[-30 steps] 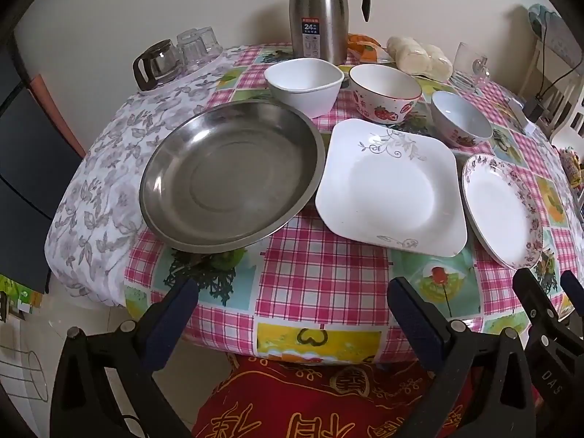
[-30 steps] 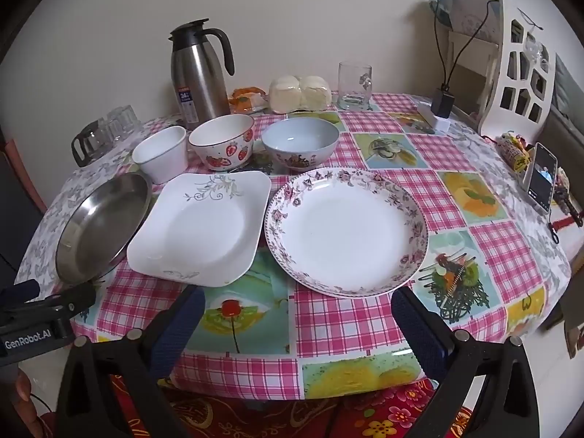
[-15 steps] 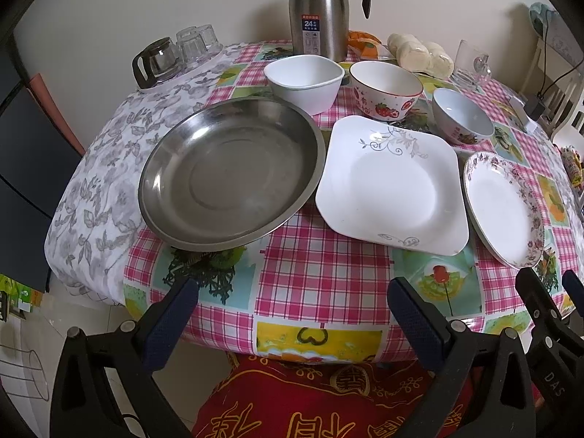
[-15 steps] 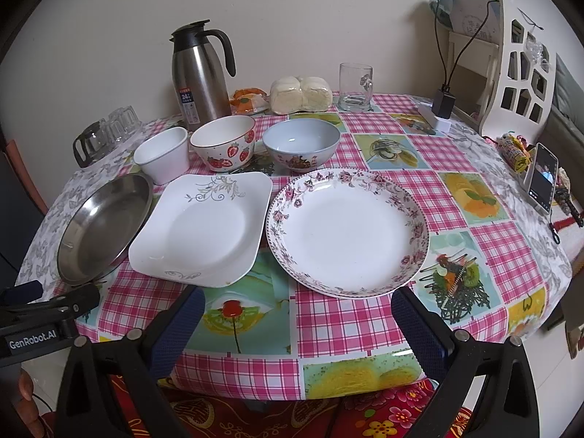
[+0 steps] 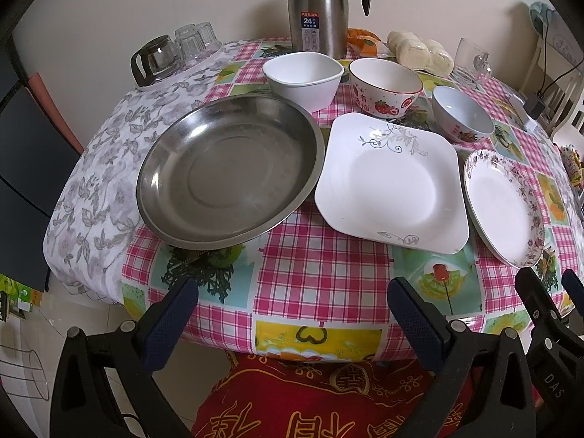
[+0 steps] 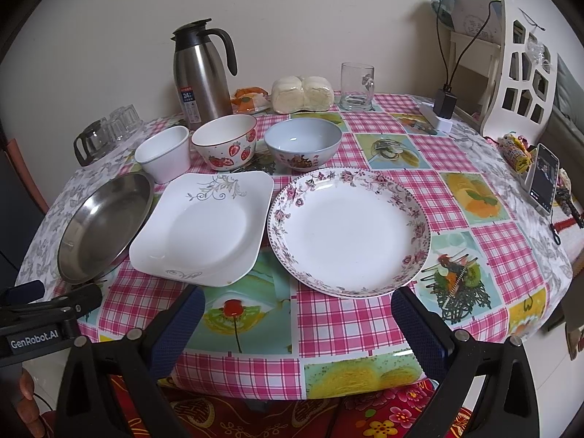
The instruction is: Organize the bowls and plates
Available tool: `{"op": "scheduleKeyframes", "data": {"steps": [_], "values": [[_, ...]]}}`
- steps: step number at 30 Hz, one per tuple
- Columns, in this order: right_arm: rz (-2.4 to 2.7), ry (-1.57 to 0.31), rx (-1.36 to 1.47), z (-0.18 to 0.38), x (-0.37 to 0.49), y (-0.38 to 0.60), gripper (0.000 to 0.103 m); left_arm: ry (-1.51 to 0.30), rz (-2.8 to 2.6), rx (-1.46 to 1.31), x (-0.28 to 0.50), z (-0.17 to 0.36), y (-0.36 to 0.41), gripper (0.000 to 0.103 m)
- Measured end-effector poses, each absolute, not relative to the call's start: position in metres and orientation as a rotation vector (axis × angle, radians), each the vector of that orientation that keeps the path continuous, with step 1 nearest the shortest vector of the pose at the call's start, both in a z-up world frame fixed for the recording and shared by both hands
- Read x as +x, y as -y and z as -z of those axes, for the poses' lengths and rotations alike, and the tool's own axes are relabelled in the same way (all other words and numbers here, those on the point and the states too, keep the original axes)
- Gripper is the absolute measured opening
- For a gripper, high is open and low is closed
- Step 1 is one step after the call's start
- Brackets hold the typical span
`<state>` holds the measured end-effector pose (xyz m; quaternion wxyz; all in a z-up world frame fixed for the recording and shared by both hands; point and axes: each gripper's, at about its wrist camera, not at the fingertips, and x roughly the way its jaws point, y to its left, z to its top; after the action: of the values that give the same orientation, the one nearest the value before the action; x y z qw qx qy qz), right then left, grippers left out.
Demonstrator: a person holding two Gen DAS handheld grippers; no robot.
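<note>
Left wrist view: I hold my left gripper [image 5: 292,314] off the near edge of the table [image 5: 314,277], its jaws spread wide and holding nothing. Along that near edge, three plates lie flat in a row. The round steel plate [image 5: 226,171] is toward the left edge, partly on a grey leaf-print cloth [image 5: 98,168]. The square white plate [image 5: 392,182] is in the middle, its rim just touching the steel one. The floral round plate [image 5: 502,204] is just beside it on the right.

Behind them, toward the far edge, three bowls stand upright in a matching row: a white bowl [image 5: 303,78], a strawberry bowl [image 5: 385,85] and a pale blue bowl [image 5: 461,118]. A steel thermos jug [image 5: 317,7] stands behind the bowls at the far edge.

In the right wrist view, my right gripper [image 6: 294,315] is also wide apart and empty, hanging just short of the floral plate's near rim.

My guess is that the dishes are laid out singly so each can be lifted and stacked, plates with plates and bowls with bowls. Nothing is stacked yet.
</note>
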<state>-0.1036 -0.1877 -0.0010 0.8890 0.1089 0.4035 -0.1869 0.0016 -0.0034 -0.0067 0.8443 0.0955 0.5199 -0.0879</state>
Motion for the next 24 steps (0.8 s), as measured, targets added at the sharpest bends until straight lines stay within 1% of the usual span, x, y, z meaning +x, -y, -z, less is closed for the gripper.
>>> {"op": "scheduleKeyframes", "data": {"steps": [24], "values": [[0.389, -0.840, 0.227, 0.0012, -0.1034, 0.1868, 0.103, -1.106, 0.184, 0.198, 0.0010, 0.0090, 0.0039, 0.103]]}}
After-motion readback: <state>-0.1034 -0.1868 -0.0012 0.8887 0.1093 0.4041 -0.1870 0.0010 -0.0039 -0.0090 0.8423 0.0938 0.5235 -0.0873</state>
